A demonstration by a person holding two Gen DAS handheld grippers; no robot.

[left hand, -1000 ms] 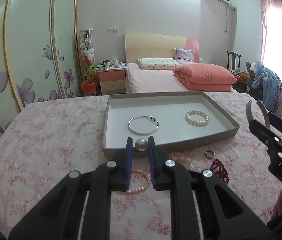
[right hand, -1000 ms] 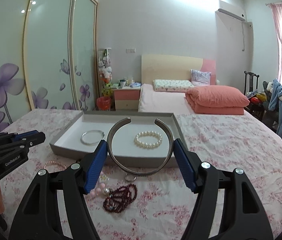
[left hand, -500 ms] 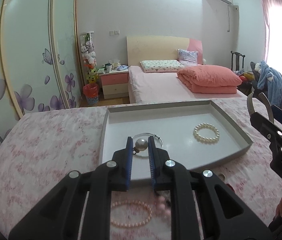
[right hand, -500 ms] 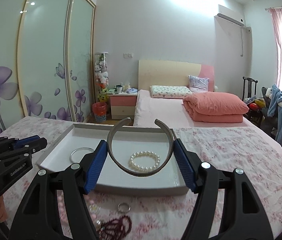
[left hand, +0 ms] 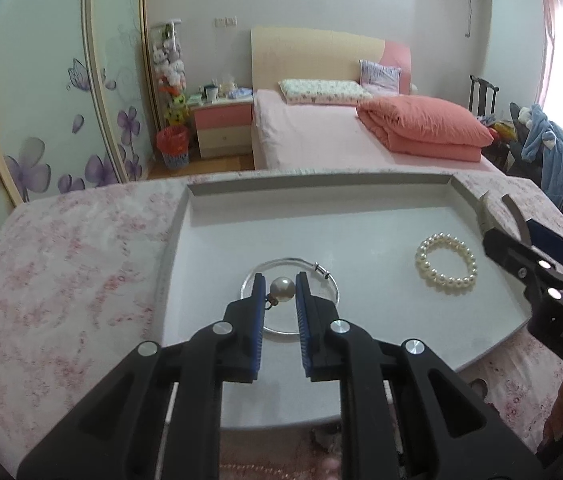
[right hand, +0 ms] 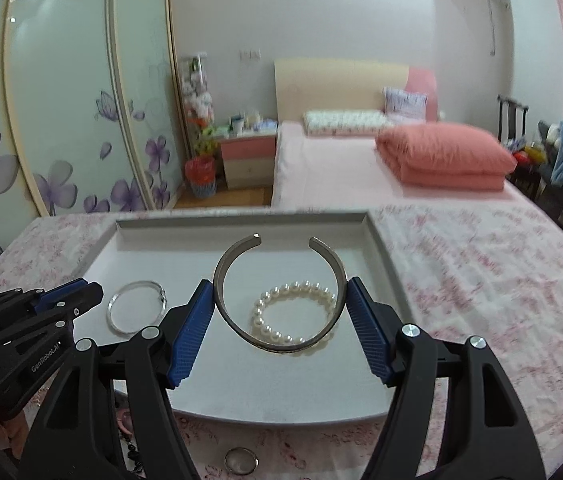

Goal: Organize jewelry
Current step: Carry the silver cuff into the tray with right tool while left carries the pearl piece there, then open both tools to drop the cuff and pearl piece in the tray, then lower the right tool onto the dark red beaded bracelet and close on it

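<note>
Left gripper narrow, pinching pearl, hovering over bangle at tray 9 o'clock side; right gripper wide, clamping cuff, opening toward 12, directly above pearl bracelet; free tray floor at 12

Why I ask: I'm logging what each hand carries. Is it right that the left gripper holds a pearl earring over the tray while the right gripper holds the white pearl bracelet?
Not quite. The right gripper holds the open silver cuff bangle, as the right wrist view shows; the pearl bracelet lies in the tray beneath it. The left gripper does hold the pearl earring over the tray.
</note>
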